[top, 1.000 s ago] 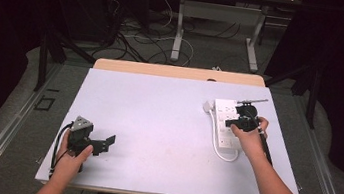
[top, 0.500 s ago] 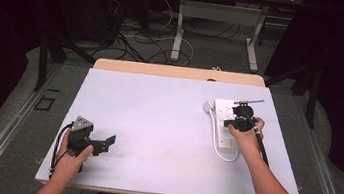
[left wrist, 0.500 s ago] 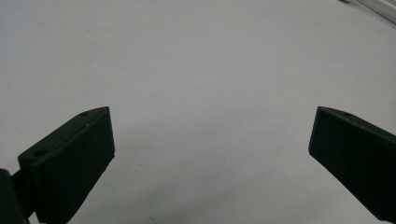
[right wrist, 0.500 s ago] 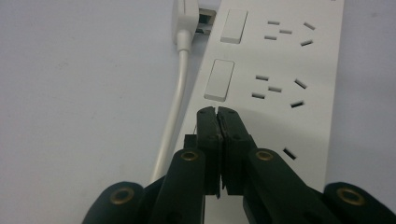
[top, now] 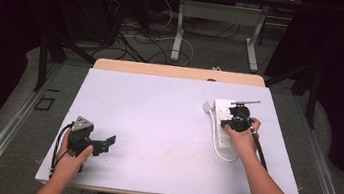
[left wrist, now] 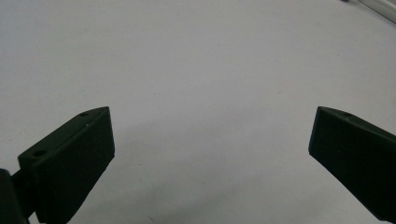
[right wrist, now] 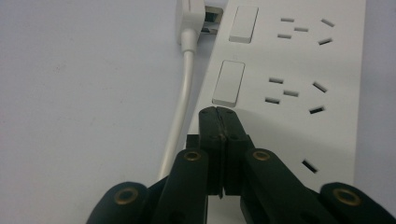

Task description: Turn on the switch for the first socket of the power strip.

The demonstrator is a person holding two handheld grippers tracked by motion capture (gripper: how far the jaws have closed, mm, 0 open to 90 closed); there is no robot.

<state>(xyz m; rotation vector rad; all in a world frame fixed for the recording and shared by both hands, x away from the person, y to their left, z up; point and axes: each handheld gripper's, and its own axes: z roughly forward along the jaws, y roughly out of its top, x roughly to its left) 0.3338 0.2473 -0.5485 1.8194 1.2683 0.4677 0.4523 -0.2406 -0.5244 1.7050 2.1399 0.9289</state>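
A white power strip (top: 222, 108) lies at the table's right side, with its white cable (right wrist: 184, 93) looping beside it and a plug (right wrist: 190, 18) at its far end. My right gripper (top: 237, 120) hovers over the strip, held in a hand. Its jaws are shut together with nothing between them, and the right gripper's tips (right wrist: 218, 113) sit at the near end of a white rocker switch (right wrist: 228, 83). Whether they press it I cannot tell. My left gripper (top: 103, 143) rests at the table's near left, and the left gripper (left wrist: 210, 140) stands open over bare tabletop.
The pale table (top: 157, 115) has a wooden strip along its far edge. A second rocker switch (right wrist: 246, 24) and several socket slots run along the strip. Beyond the table are a dark floor, cables and a desk frame (top: 178, 32).
The right hand has edged slightly toward the near left over the power strip. The left hand and its gripper have stayed put.
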